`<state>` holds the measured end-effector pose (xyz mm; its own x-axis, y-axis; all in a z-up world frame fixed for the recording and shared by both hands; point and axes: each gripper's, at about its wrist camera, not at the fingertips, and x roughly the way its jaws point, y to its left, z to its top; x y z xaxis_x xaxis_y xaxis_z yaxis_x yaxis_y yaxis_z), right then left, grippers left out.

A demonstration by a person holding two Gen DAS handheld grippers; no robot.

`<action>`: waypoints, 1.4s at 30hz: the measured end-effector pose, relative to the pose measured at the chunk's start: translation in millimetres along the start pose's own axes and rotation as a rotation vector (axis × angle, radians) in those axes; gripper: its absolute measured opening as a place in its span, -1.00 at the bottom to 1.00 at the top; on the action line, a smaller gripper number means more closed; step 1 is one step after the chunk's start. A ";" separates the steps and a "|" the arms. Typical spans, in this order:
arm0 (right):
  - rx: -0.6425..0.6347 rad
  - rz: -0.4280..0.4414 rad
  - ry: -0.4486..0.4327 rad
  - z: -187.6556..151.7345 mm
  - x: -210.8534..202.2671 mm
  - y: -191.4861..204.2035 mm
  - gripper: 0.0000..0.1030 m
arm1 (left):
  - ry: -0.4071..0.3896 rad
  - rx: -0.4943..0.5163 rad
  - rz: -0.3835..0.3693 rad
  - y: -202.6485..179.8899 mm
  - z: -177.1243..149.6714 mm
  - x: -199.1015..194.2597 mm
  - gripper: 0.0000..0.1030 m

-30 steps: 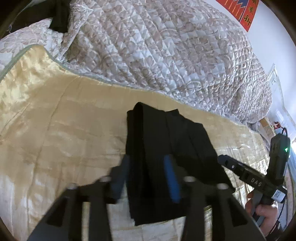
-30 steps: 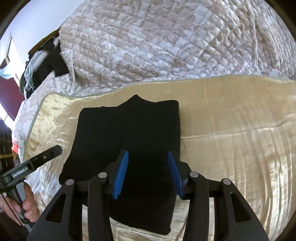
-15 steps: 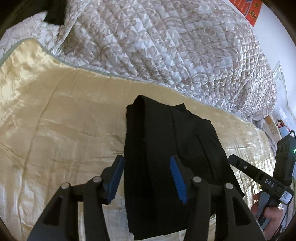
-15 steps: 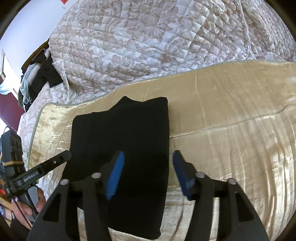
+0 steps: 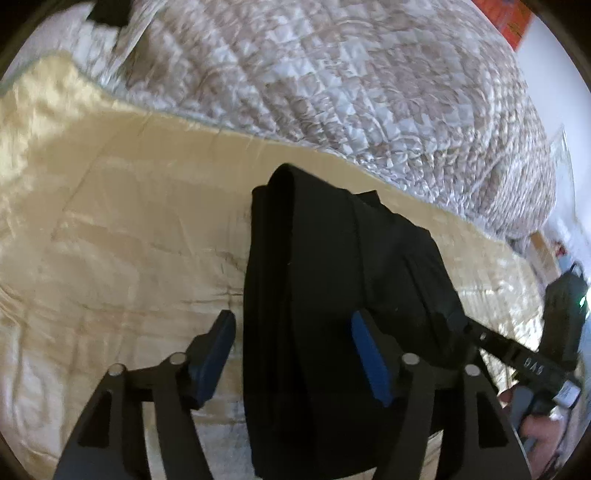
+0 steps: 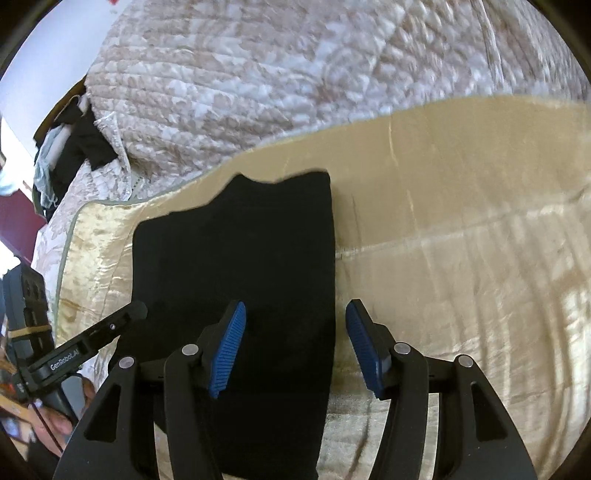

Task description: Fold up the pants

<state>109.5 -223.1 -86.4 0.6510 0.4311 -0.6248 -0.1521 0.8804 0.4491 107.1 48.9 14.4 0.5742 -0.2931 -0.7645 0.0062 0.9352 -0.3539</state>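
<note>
Folded black pants [image 5: 332,302] lie as a dark rectangle [image 6: 251,258] on a golden satin bedspread [image 5: 129,240]. My left gripper [image 5: 291,354] hovers over the pants' left folded edge with its blue pads apart; the jaws are opening and the pads straddle the edge without pressing it. My right gripper [image 6: 291,347] stands open over the pants' right edge, one pad above the cloth and one above the bedspread [image 6: 461,258]. Each view shows the other gripper at its side, held by a hand [image 5: 535,432] [image 6: 55,421].
A quilted floral comforter [image 5: 351,92] is bunched behind the bedspread. Dark and pale clothes [image 6: 70,147] are piled at the far left of the right wrist view. A red poster [image 5: 513,18] hangs on the wall.
Both grippers have sunk closer to the pants and their jaws have spread wider. The pants lie in the same place.
</note>
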 end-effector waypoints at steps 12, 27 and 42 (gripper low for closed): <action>-0.022 0.017 0.011 -2.1 4.7 6.8 0.10 | -0.008 0.006 -0.037 -4.7 -3.7 4.4 0.37; 0.017 0.067 0.016 7.6 17.4 2.8 0.23 | -0.032 -0.008 -0.066 -4.6 -0.2 13.6 0.29; 0.013 0.106 0.014 2.9 10.0 13.7 -0.47 | -0.036 -0.014 -0.080 -13.4 -1.0 -0.5 -0.32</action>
<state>116.1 -207.3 -84.6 0.6214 0.5244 -0.5821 -0.2097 0.8272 0.5213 106.0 36.3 18.9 0.6014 -0.3594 -0.7136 0.0422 0.9062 -0.4208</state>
